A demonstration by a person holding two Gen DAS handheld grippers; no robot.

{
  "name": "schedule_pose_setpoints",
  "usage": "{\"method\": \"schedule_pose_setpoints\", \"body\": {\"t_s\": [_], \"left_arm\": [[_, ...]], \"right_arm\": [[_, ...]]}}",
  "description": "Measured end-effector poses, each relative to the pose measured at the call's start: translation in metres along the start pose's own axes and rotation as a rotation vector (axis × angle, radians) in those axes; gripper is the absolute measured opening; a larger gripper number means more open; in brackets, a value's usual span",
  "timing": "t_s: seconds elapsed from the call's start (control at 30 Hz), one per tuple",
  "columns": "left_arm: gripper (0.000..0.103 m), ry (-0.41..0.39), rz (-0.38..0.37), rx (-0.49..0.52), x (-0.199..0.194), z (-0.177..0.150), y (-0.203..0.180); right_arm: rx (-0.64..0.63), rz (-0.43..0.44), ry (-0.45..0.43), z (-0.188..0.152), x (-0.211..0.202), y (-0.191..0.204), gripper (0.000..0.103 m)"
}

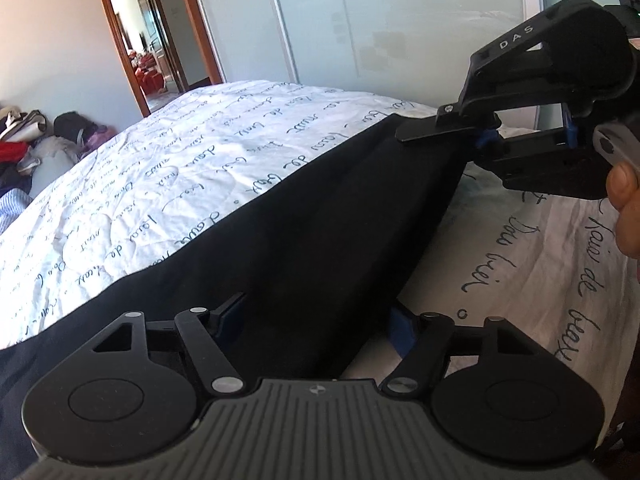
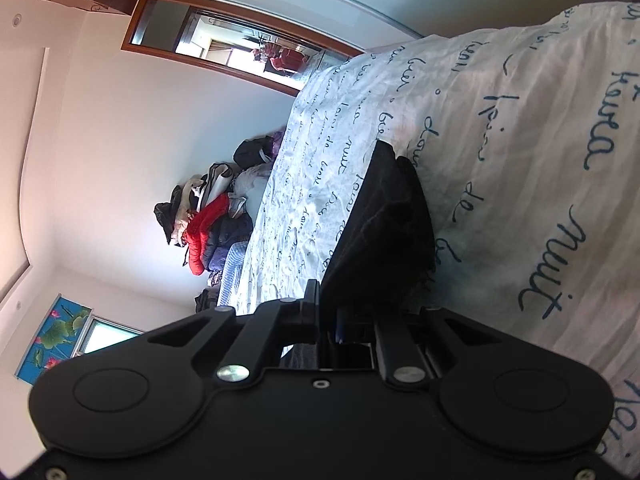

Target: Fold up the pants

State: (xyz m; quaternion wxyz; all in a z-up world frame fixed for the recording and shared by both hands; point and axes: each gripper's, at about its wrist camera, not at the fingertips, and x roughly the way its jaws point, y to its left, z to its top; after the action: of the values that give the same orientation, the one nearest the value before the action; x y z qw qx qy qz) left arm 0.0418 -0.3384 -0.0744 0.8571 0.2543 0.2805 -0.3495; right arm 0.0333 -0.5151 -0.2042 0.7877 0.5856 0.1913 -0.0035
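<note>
Black pants lie stretched as a long band across the white bedspread with blue handwriting. My left gripper is at the near end, its two fingers standing either side of a fold of the cloth, open, with the pads not visibly pinching. My right gripper is shut on the pants' far end, a person's thumb behind it. In the right wrist view the pants run out from the shut right gripper over the bedspread.
A heap of clothes lies by the wall past the bed. A wood-framed doorway opens into another room. Frosted sliding panels stand behind the bed.
</note>
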Motion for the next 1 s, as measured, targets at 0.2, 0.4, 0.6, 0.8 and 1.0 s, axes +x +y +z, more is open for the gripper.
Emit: {"method": "schedule_pose_setpoints", "body": {"t_s": [0.2,0.4,0.6,0.8,1.0], "left_arm": [[0.010,0.019,0.006,0.033,0.004,0.000,-0.001],[0.009,0.015,0.008,0.020,0.002,0.000,0.003],[0.009,0.008,0.014,-0.002,0.003,-0.003,0.004],[0.010,0.001,0.017,-0.019,0.004,-0.007,0.004],[0.011,0.006,0.010,-0.019,0.004,-0.007,0.005]], "right_arm": [[0.003,0.003,0.005,0.000,0.001,-0.001,0.009],[0.003,0.005,0.006,0.001,0.000,0.000,0.009],[-0.003,0.000,0.006,0.000,0.002,0.004,0.009],[0.086,-0.016,-0.008,0.002,0.000,-0.015,0.011],[0.144,-0.021,-0.021,0.003,-0.003,-0.028,0.012]]}}
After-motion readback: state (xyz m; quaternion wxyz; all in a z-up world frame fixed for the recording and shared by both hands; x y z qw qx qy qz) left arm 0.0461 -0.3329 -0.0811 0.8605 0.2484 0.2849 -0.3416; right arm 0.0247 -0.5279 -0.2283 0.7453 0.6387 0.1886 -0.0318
